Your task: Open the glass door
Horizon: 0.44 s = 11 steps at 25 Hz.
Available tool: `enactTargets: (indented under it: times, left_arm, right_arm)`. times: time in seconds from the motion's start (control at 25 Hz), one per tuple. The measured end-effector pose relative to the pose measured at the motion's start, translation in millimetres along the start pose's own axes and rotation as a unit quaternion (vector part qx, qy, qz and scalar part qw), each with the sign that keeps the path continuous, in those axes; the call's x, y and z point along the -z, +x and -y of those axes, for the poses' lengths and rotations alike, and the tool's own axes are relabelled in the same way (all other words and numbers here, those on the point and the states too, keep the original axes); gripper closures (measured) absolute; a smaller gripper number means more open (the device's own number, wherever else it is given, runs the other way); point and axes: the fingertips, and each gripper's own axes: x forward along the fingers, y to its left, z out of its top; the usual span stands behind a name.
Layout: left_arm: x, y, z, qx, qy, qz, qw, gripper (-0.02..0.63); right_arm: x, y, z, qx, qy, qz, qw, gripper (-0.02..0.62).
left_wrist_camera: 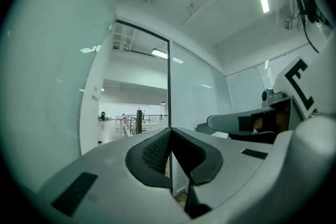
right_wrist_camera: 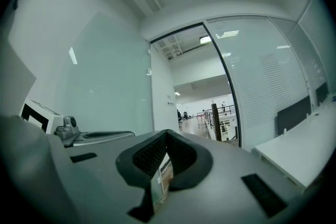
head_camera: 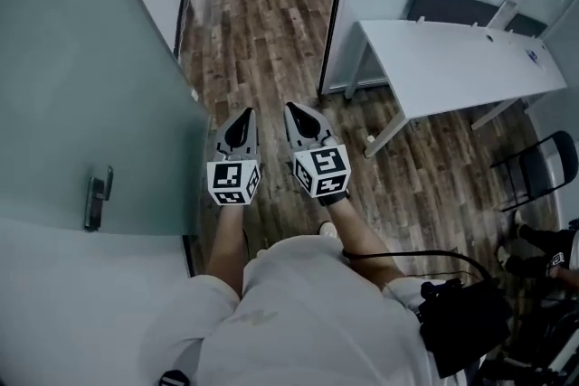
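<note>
Evidently the main work is over: the glass door (head_camera: 90, 68) stands swung wide on the left, its frosted panel reaching back towards the person, with its handle (head_camera: 97, 199) on the near part of the panel. Between the door's free edge and the dark door frame (head_camera: 336, 4) on the right, the wooden floor (head_camera: 262, 23) runs clear through the opening to the hall at the far side. Both gripper views look straight out through that gap, to railings and a bright space beyond.

The left gripper (head_camera: 246, 115) and the right gripper (head_camera: 293, 109) are side by side in front of the person, pointing at the opening, well apart from the handle. On each, the jaws are pressed together with nothing between the pads, so neither claw holds the door or anything else.

A white table (head_camera: 452, 59) sits on the right behind the glass wall, out of the way.

As I judge it, little or nothing is left to do. At most the door might be pushed a bit further round, though the passage already looks wide enough to walk through.
</note>
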Motion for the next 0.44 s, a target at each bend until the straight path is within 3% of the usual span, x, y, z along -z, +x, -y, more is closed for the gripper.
enactTargets:
  times: [0.24,0.44]
  left_arm:
    - [27,29,29,0.019,0.001,0.000,0.9998,0.603]
    - [15,22,28,0.013,-0.007,0.000,0.9999,0.603]
  right_arm:
    - [19,-9,47,0.029,-0.008,0.019,0.999,0.592]
    - [8,-12,51,0.041,-0.008,0.017,0.999,0.592]
